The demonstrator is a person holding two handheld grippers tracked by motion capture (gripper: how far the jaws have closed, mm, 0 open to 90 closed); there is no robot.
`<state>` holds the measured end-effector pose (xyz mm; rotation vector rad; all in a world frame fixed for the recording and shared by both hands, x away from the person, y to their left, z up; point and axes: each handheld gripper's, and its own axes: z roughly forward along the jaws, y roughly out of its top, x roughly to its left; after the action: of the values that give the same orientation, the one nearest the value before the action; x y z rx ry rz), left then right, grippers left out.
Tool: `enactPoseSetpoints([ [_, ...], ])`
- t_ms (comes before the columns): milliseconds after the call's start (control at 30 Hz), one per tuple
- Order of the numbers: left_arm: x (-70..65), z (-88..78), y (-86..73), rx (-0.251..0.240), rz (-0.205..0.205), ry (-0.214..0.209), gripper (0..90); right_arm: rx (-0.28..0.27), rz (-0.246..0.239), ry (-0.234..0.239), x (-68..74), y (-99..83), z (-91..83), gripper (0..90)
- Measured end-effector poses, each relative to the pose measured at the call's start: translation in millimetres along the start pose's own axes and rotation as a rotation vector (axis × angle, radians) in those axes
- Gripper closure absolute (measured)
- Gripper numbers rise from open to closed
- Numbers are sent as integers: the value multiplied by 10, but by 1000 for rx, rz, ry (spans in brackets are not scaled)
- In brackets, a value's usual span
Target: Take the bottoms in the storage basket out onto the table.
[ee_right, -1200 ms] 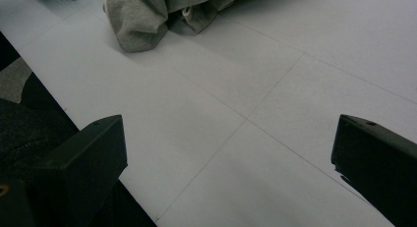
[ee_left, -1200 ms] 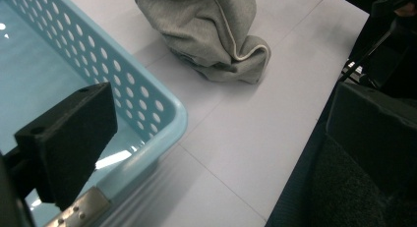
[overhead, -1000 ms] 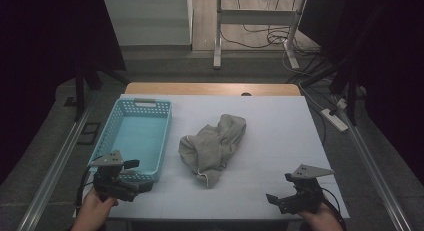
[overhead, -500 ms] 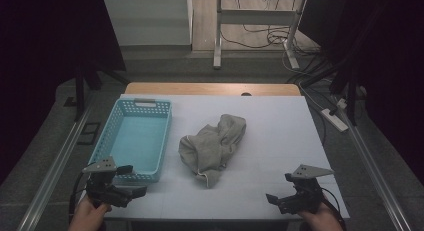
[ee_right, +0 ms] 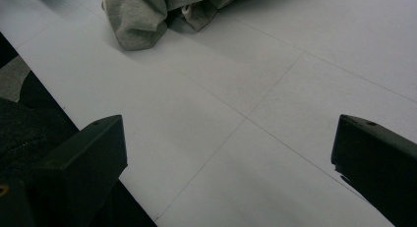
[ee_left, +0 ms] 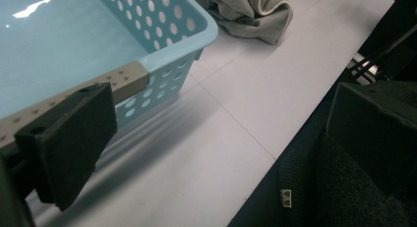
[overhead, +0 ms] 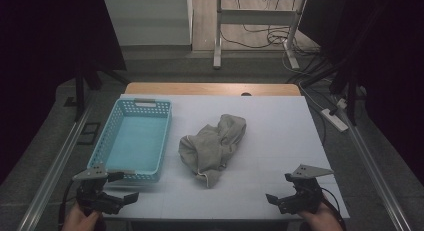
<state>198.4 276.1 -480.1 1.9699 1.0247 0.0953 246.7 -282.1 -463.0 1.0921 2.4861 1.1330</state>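
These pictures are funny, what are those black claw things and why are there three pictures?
Those claws are grippers, tools with two black jaws. A person holds one in each hand at a white table. The big picture comes from a camera up high, looking down. In it the left gripper is near the bottom left and the right gripper near the bottom right.

The other two pictures come from little cameras riding on each gripper, looking out between its own jaws, so things look close and tilted.

On the table sits a light blue basket with holes in its walls, and nothing shows inside it. Beside it lies a crumpled grey cloth, maybe a piece of clothing.

Both grippers are open and hold nothing.
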Motion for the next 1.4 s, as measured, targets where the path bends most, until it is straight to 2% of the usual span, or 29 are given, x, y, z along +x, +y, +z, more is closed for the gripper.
enactPoseSetpoints([
  [1000,87,-225,-184,-8,-57,81,0,0,4,3,-2,0,3,5],
  [1400,110,-276,-227,11,-59,97,0,-1,6,4,-4,0,3,5],
])
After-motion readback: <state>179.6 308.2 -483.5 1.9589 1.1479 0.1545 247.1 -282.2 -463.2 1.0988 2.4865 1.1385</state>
